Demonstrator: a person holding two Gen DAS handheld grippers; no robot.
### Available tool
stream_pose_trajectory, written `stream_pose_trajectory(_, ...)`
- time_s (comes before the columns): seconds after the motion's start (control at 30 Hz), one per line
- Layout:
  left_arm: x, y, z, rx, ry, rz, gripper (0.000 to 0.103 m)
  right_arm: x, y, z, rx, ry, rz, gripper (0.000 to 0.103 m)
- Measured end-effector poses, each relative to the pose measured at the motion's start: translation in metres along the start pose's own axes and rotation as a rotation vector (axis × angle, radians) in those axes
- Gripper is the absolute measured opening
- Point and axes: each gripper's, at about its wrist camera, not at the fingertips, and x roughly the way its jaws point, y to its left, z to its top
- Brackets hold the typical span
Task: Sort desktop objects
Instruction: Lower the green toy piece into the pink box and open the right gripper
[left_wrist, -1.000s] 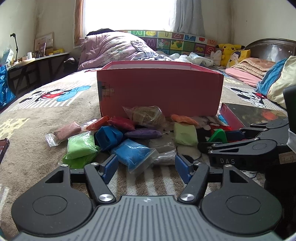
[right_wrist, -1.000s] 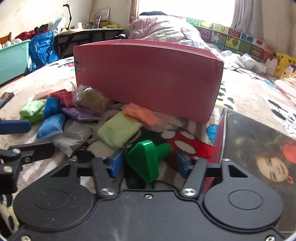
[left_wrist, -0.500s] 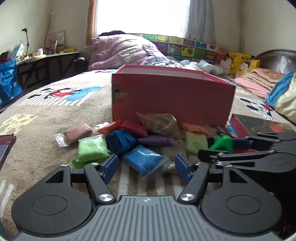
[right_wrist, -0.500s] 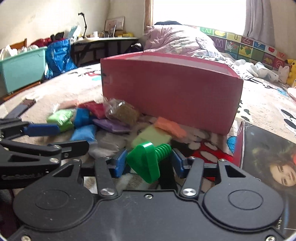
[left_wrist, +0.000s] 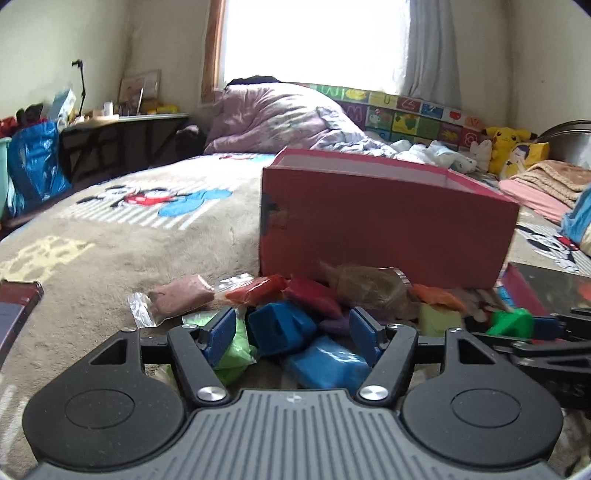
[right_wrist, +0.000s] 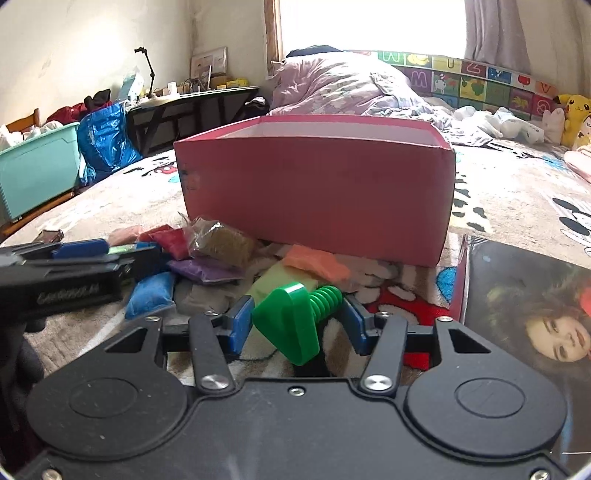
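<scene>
My right gripper is shut on a green toy bolt and holds it above the blanket, in front of the open pink box. The bolt also shows at the right of the left wrist view. My left gripper is open and empty, raised over a pile of coloured clay bags: a dark blue one, a light blue one, green, red, brown. The pink box stands behind the pile.
A picture book lies at the right beside the box. A phone lies at the far left on the blanket. A desk, a blue bag and a teal bin stand at the left.
Both grippers have risen and tilted up, toward the box. The right gripper carries the green bolt up with it; the box's open top now shows.
</scene>
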Motion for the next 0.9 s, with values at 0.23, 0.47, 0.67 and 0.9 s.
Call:
stream_pose_trajectory(0.23,0.01,-0.014,-0.003,0.111,0.017,0.003,0.066,-0.002,-0.003,0.008,0.006,-0.025,0.005,0.052)
stream_pose_trajectory(0.47,0.023,-0.014,-0.004,0.144,0.046,0.028,0.064,-0.019,0.0,0.041,-0.014,-0.093,0.02,0.052)
stream_pose_trajectory(0.67,0.028,-0.013,-0.008,0.16,0.074,-0.008,0.064,-0.033,0.001,0.068,-0.032,-0.152,0.033,0.052)
stream_pose_trajectory(0.9,0.032,-0.008,-0.009,0.135,0.08,-0.04,0.064,-0.027,-0.008,0.097,-0.066,-0.159,0.031,0.052)
